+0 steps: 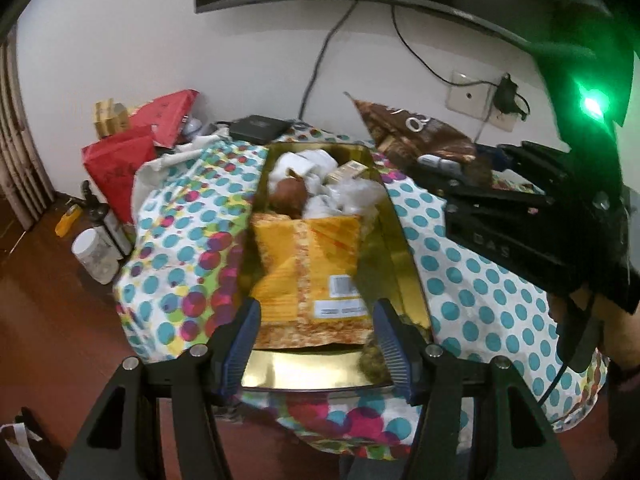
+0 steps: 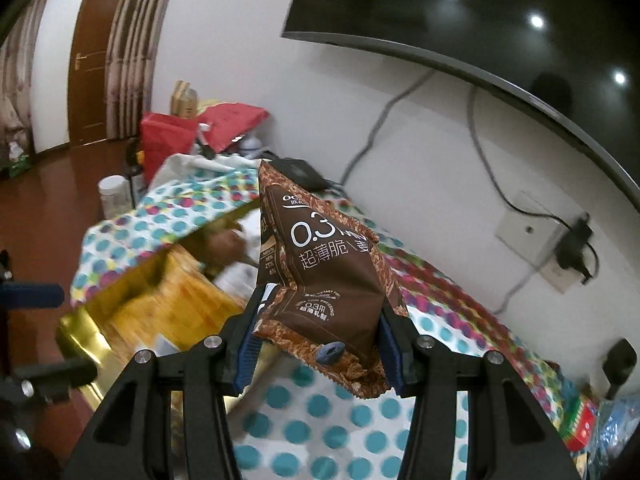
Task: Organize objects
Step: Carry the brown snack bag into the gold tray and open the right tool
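Right gripper (image 2: 320,344) jaws clamp crinkly brown foil snack bag (image 2: 332,280), lifted over polka-dot table cloth (image 2: 320,432). Left gripper (image 1: 316,344) jaws wide, empty, hovering at gold rectangular tin (image 1: 304,372) holding orange packet (image 1: 308,264). Mid-carry; next: lower bag into tin left of it.

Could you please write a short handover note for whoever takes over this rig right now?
Right gripper: shut on the brown snack bag, lifted above the dotted tablecloth, beside the gold tin.
Left gripper: open, holding nothing, its fingers either side of the near end of the gold tin.
Done: the yellow snack bag, a brown round item and white wrapped items lie in the tin.
Left: probably place the brown bag in the tin. The red bags and jars on the floor look untouched.
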`<state>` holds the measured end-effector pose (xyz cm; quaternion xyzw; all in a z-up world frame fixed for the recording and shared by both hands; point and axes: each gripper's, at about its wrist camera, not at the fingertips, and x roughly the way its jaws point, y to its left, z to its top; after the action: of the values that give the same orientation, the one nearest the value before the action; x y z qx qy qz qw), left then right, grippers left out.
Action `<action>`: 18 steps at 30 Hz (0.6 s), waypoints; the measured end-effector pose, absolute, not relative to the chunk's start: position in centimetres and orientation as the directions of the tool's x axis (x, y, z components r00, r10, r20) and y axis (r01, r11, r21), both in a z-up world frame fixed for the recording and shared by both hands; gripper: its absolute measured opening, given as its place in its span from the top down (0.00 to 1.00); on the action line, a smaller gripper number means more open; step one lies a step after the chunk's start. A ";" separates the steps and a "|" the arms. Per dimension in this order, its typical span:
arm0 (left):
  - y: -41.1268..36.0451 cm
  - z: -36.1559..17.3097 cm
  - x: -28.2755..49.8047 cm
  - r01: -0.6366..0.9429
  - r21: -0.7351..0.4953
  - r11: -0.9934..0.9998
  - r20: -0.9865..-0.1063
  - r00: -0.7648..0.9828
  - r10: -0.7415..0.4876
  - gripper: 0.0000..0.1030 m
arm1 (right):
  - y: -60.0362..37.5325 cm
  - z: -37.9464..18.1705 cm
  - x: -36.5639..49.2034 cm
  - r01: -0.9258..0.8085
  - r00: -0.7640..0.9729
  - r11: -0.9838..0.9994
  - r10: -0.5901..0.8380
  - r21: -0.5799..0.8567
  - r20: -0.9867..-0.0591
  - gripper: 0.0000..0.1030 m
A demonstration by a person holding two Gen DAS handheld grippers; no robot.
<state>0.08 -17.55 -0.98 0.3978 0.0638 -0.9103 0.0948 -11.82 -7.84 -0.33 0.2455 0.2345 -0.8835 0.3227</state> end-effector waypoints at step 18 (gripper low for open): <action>-24.6 -0.2 3.2 0.386 -0.088 -0.918 -0.722 -0.660 -0.209 0.42 | -16.4 -4.5 -12.8 0.673 -0.585 -0.708 -0.334 -0.212 -0.739 0.54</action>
<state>3.24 -24.55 -0.16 0.3781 0.1174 -0.9034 0.1645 -12.83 -16.36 -4.51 0.3481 0.2437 -0.8561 0.2941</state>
